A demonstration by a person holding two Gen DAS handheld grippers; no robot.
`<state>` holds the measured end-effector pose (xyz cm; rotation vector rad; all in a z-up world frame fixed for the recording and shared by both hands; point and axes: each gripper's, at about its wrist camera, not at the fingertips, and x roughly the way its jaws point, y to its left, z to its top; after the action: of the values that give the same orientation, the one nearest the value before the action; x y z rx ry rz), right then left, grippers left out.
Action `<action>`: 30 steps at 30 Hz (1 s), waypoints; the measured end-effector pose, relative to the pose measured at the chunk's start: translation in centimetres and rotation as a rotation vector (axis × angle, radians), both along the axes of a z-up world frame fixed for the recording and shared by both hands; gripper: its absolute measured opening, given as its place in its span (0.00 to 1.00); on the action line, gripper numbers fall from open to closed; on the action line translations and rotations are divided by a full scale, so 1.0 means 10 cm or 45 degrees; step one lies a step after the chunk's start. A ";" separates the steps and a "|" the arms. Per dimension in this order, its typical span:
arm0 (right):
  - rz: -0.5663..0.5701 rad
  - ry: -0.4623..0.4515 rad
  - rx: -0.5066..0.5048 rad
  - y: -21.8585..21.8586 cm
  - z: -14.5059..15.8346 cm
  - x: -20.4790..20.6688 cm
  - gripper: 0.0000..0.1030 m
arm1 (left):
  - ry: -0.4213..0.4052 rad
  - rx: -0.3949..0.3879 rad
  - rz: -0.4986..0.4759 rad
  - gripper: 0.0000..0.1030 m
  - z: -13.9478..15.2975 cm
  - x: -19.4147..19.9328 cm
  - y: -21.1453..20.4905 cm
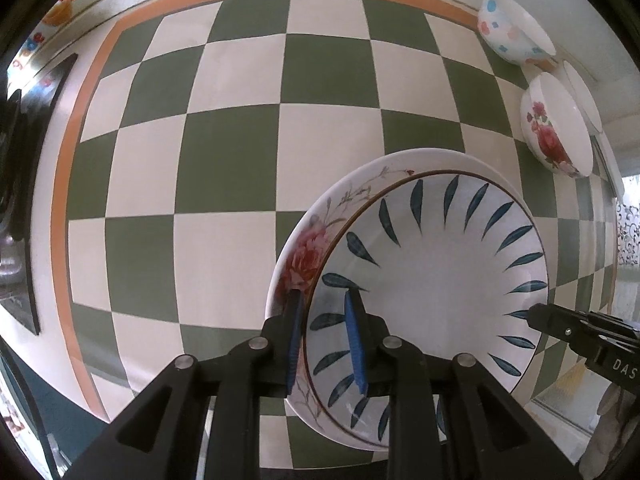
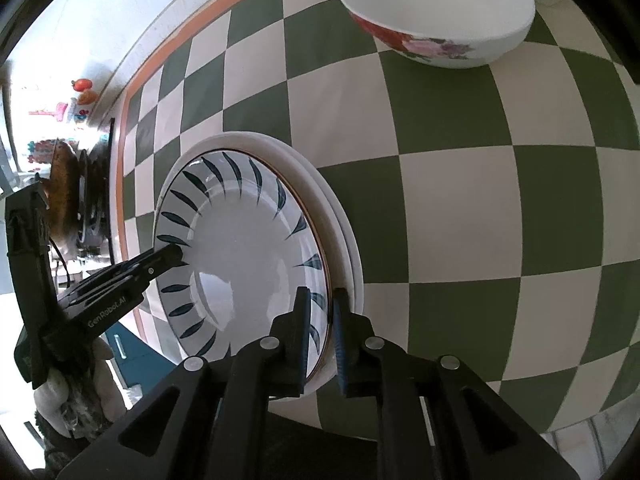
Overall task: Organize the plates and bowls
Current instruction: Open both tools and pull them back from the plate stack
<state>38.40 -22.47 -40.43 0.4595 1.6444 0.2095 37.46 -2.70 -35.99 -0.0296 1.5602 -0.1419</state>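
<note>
Blue-leaf plate rim pinched between left gripper and right gripper fingers

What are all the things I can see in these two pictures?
Leaf-pattern plate: one, white with dark blue leaves, on top of the stack.
Floral plate: one, white with pink flower, directly beneath.
Rose bowl: one, white with red roses, far right.
Pastel-flower bowl: one, white, far corner.
Checkered tablecloth: one, green and cream, orange border.
Left gripper: black, blue pads, straddling the stack's rim.
Right gripper: same, opposite rim.
</note>
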 end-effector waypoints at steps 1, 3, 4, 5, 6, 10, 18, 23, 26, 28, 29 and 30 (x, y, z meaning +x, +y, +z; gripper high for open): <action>0.015 -0.003 -0.021 0.02 0.02 0.01 0.14 | -0.003 0.009 0.000 0.18 0.01 -0.01 0.00; 0.038 -0.009 -0.045 0.04 0.04 0.02 0.15 | -0.013 0.020 0.004 0.18 0.02 -0.03 0.00; 0.051 -0.008 -0.056 0.06 0.05 0.02 0.15 | -0.009 0.019 0.010 0.18 0.01 -0.06 0.02; 0.052 -0.009 -0.060 0.06 0.05 0.02 0.15 | -0.010 0.017 0.016 0.18 0.02 -0.07 0.03; 0.053 -0.011 -0.065 0.06 0.05 0.02 0.15 | -0.015 0.017 0.022 0.18 0.03 -0.09 0.04; 0.054 -0.052 -0.108 0.08 0.16 -0.03 0.15 | -0.053 0.015 0.031 0.18 0.18 -0.19 0.06; 0.065 -0.230 -0.180 0.26 0.86 -0.34 0.20 | -0.248 -0.011 0.014 0.20 0.90 -0.62 0.07; 0.076 -0.355 -0.220 0.39 1.38 -0.68 0.35 | -0.364 -0.031 -0.003 0.50 1.35 -0.88 0.11; 0.065 -0.411 -0.222 0.42 1.65 -0.89 0.49 | -0.422 -0.021 -0.018 0.71 1.57 -1.02 0.09; 0.062 -0.448 -0.227 0.43 1.81 -1.03 0.59 | -0.468 -0.015 -0.021 0.78 1.70 -1.15 0.11; 0.056 -0.470 -0.232 0.45 1.89 -1.09 0.65 | -0.480 -0.015 -0.021 0.79 1.75 -1.20 0.12; 0.056 -0.493 -0.243 0.46 1.97 -1.16 0.72 | -0.493 -0.015 -0.021 0.81 1.80 -1.26 0.12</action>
<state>26.81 -17.87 -20.69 0.2198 1.2805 0.1606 24.83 -1.45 -17.98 0.0016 1.1736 -0.1593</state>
